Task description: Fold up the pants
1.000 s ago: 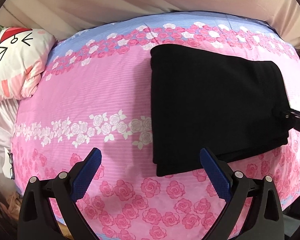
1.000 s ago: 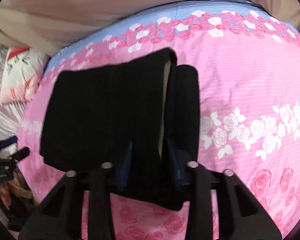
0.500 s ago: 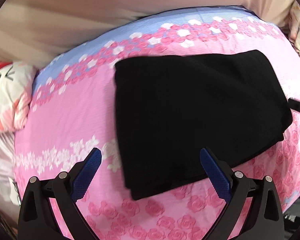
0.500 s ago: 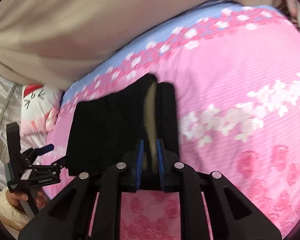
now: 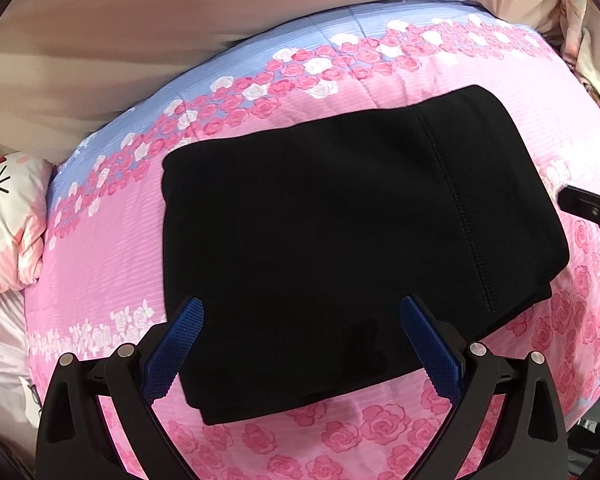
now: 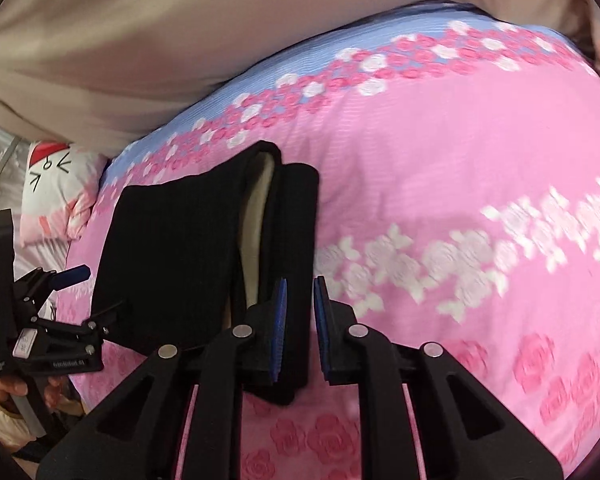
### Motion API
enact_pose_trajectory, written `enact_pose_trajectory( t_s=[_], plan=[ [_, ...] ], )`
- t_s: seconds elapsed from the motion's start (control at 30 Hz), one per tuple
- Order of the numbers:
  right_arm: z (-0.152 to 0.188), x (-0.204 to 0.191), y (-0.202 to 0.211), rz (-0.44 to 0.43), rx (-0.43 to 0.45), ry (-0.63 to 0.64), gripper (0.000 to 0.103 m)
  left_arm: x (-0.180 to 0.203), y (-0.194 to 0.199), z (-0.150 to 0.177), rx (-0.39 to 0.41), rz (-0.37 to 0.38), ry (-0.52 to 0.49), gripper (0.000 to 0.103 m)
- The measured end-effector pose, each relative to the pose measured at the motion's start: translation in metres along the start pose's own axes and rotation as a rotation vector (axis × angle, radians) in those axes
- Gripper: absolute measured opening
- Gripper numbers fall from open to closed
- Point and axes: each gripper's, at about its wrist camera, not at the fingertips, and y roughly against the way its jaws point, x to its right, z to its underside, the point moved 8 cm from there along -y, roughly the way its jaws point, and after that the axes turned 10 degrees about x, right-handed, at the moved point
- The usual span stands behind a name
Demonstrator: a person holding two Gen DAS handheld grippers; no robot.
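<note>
The black pants (image 5: pixel 340 240) lie folded into a flat rectangle on the pink rose-print bed cover (image 5: pixel 100 248). In the left wrist view my left gripper (image 5: pixel 298 344) is open, its blue pads above the near edge of the pants, holding nothing. In the right wrist view the pants (image 6: pixel 172 248) show their layered right end with a pale lining. My right gripper (image 6: pixel 300 332) is nearly shut, with a narrow gap between its pads, over the pants' right edge; no cloth shows between the pads. The left gripper also shows at the left of the right wrist view (image 6: pixel 76 276).
A white and pink cartoon-face pillow (image 5: pixel 8 220) lies at the bed's left end. A beige curtain or wall (image 6: pixel 180 40) backs the far side of the bed. The bed cover (image 6: pixel 460 200) stretches bare to the right of the pants.
My left gripper moved right, over the pants' near edge. My right gripper closed on the pants' right end, then opened slightly and shifted toward its right edge.
</note>
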Motion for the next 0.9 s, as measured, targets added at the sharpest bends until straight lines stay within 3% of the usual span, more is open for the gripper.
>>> enact_pose_trajectory(
  t_s=[0.27, 0.47, 0.5, 0.63, 0.7, 0.77, 0.83, 0.9],
  plan=[
    [-0.005, -0.058, -0.01, -0.207, -0.012, 0.177, 0.015, 0.004, -0.016, 0.017, -0.076, -0.013, 0.036, 0.098],
    [-0.01, -0.041, -0.032, -0.155, -0.074, 0.184, 0.015, 0.005, -0.022, 0.023, -0.102, -0.028, 0.051, 0.098],
    [-0.011, -0.041, -0.034, -0.18, -0.088, 0.167, 0.017, 0.004, -0.022, 0.022, -0.101, -0.031, 0.05, 0.098],
    [-0.014, -0.054, -0.046, -0.241, -0.121, 0.198, 0.049, 0.005, -0.023, 0.022, -0.105, -0.038, 0.044, 0.098],
    [-0.018, -0.059, -0.056, -0.272, -0.133, 0.195, 0.052, 0.004, -0.023, 0.023, -0.111, -0.039, 0.05, 0.098],
    [-0.018, -0.067, -0.066, -0.312, -0.163, 0.206, 0.044, 0.004, -0.023, 0.023, -0.113, -0.04, 0.052, 0.098],
    [-0.014, -0.076, -0.068, -0.328, -0.193, 0.25, 0.013, 0.003, -0.023, 0.023, -0.116, -0.045, 0.052, 0.098],
    [-0.019, -0.077, -0.055, -0.341, -0.173, 0.228, 0.009, 0.003, -0.022, 0.021, -0.117, -0.049, 0.053, 0.098]
  ],
)
